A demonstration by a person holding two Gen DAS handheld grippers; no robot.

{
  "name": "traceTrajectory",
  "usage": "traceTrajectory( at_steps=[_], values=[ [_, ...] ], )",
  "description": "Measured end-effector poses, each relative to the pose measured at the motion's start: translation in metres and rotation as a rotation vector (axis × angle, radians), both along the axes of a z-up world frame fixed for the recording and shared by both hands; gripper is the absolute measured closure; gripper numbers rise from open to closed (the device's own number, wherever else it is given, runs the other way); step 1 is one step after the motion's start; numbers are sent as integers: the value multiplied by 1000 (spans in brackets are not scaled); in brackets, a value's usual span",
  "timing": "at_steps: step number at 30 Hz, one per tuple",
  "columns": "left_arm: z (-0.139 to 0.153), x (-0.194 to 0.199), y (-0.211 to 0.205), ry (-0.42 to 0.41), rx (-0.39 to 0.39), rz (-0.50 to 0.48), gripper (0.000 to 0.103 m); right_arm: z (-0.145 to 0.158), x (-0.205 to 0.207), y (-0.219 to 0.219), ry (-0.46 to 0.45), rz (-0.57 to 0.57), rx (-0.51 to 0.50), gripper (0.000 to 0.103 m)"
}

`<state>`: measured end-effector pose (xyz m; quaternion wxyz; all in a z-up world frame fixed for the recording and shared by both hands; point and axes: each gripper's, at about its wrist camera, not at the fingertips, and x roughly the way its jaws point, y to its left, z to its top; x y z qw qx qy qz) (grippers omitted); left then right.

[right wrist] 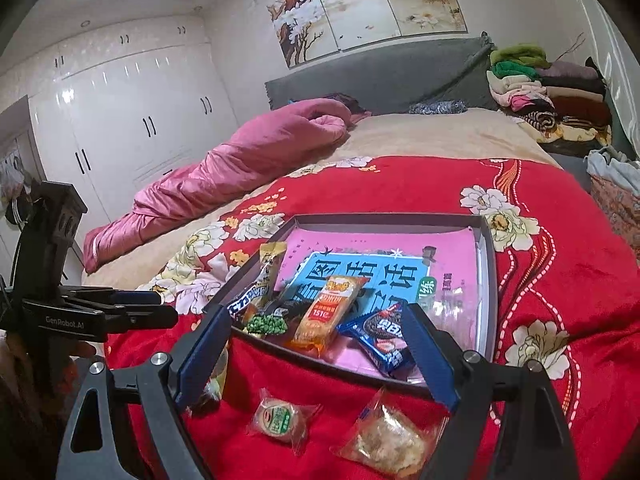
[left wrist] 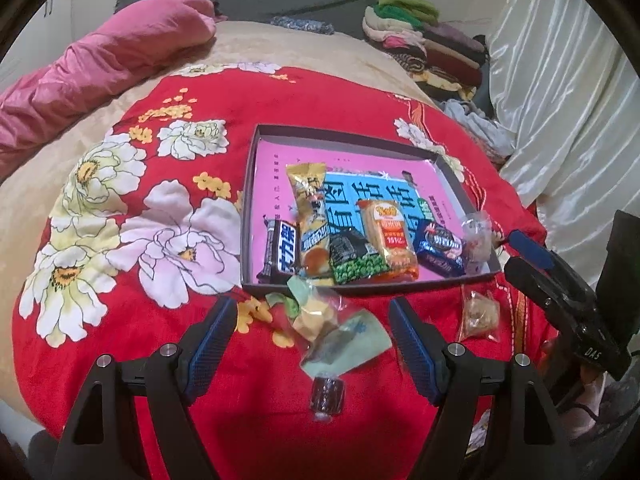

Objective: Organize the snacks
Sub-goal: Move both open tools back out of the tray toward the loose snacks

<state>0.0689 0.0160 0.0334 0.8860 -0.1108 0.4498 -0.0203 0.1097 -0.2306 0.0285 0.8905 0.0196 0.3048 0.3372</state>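
A shallow grey box (left wrist: 250, 184) with a pink and blue printed floor lies on the red flowered quilt. It holds several packets in a row, among them an orange packet (left wrist: 387, 236) and a blue cookie packet (left wrist: 439, 249). My left gripper (left wrist: 312, 332) is open just above a pale green wrapped snack (left wrist: 340, 340) lying in front of the box, with a small dark candy (left wrist: 327, 394) nearer me. My right gripper (right wrist: 316, 360) is open and empty over the box's near wall (right wrist: 360, 376). In front of it lie a round green-labelled snack (right wrist: 280, 420) and a clear-wrapped cake (right wrist: 390, 438).
A pink duvet (right wrist: 240, 160) lies along the bed's left side. Folded clothes (right wrist: 548, 96) are stacked at the back right by the grey headboard (right wrist: 380, 72). A clear-wrapped brown snack (left wrist: 480, 312) lies right of my left gripper. White wardrobes stand at the left.
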Motion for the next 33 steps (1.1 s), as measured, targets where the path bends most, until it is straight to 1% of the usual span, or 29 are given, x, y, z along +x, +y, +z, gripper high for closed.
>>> traceTrajectory(
  at_steps=[6,15,24,29,33],
  values=[
    [-6,-6,0,20,0,-7,24,-2,-5,-5,2,-25,-24,16],
    [-13,-12,-4,41,-5,-26,24,-8,-9,-14,32,-66,-39,16],
    [-27,-17,-11,81,0,-56,24,-13,-15,-19,68,-86,-61,16],
    [-38,-19,-14,111,-1,-62,24,-17,-19,-20,78,-102,-94,16],
    [-44,-20,-16,127,-3,-63,24,-24,-17,-22,111,-128,-128,16]
  ],
)
